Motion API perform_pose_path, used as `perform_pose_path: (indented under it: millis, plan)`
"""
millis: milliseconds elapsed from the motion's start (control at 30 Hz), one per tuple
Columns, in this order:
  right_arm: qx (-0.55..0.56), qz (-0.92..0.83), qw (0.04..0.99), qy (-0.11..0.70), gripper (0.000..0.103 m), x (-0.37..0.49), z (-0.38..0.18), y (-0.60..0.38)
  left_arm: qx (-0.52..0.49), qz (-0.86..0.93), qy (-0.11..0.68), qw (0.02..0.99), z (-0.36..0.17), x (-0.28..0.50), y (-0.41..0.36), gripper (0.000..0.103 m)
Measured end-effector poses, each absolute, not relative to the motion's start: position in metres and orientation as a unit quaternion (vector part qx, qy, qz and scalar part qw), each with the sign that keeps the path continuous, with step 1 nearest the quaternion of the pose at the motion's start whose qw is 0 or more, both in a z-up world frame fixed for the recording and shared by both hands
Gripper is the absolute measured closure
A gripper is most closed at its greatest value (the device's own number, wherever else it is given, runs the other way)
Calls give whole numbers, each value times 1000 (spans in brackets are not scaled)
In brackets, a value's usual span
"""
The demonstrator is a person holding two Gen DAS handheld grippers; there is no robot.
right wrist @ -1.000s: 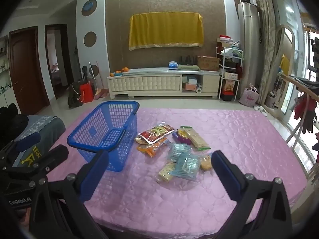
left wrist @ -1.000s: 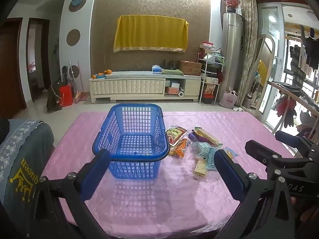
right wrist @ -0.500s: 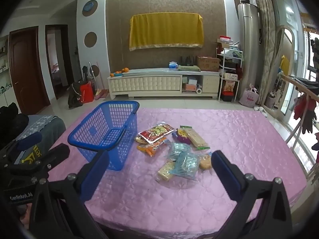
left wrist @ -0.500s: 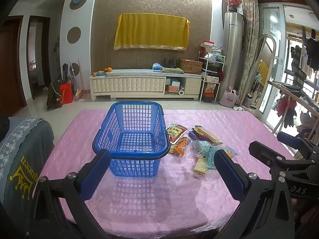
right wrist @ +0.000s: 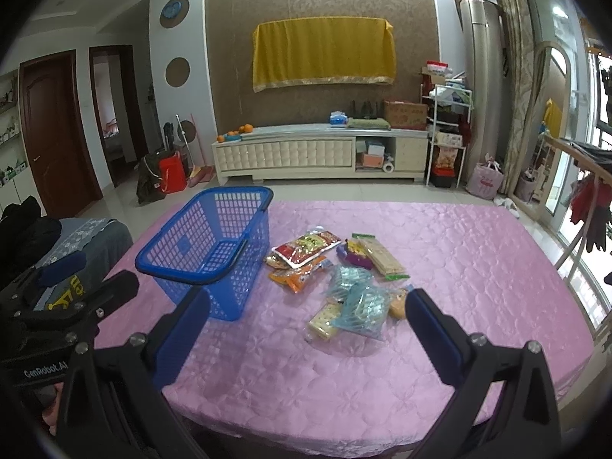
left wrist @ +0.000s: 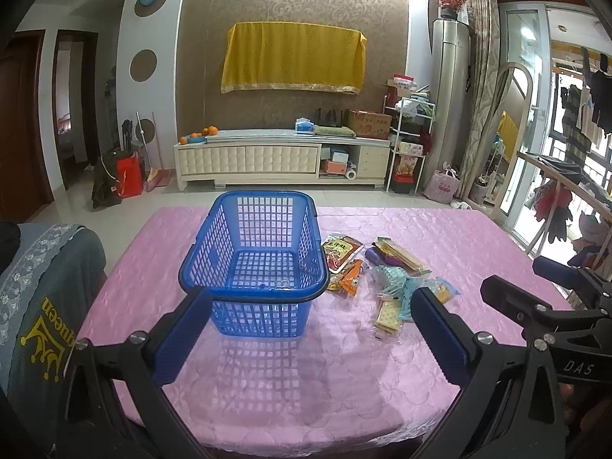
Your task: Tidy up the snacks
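Fingers (left wrist: pixel 183 334) spread before basket (left wrist: pixel 252 252), snacks (left wrist: pixel 386 279)

A table (left wrist: pixel 267 382) covered in a pink quilted cloth carries an empty blue plastic basket (left wrist: pixel 254 264) toward its left. Just right of the basket lies a loose cluster of snack packets (right wrist: pixel 336 279), some overlapping.

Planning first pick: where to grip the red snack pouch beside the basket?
Take the red snack pouch by its free right-hand edge, coming from above. It lies flat, overlapping the orange packet, with the blue basket close on its left. The right gripper, fingers open, is nearer.
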State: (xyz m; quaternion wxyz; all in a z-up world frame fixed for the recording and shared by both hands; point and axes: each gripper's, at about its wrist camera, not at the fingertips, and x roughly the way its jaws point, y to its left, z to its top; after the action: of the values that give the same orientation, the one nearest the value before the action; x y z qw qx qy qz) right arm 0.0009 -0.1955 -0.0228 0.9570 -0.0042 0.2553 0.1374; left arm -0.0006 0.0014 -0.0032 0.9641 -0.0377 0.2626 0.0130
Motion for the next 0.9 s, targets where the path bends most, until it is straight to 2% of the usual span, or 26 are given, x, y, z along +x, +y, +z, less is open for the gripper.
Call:
perform_pose_path:
  millis: [900]
  plan:
    - [1,146,954,263,0,3,-25,-201,-38,15,270,962,-6,0,-3,0]
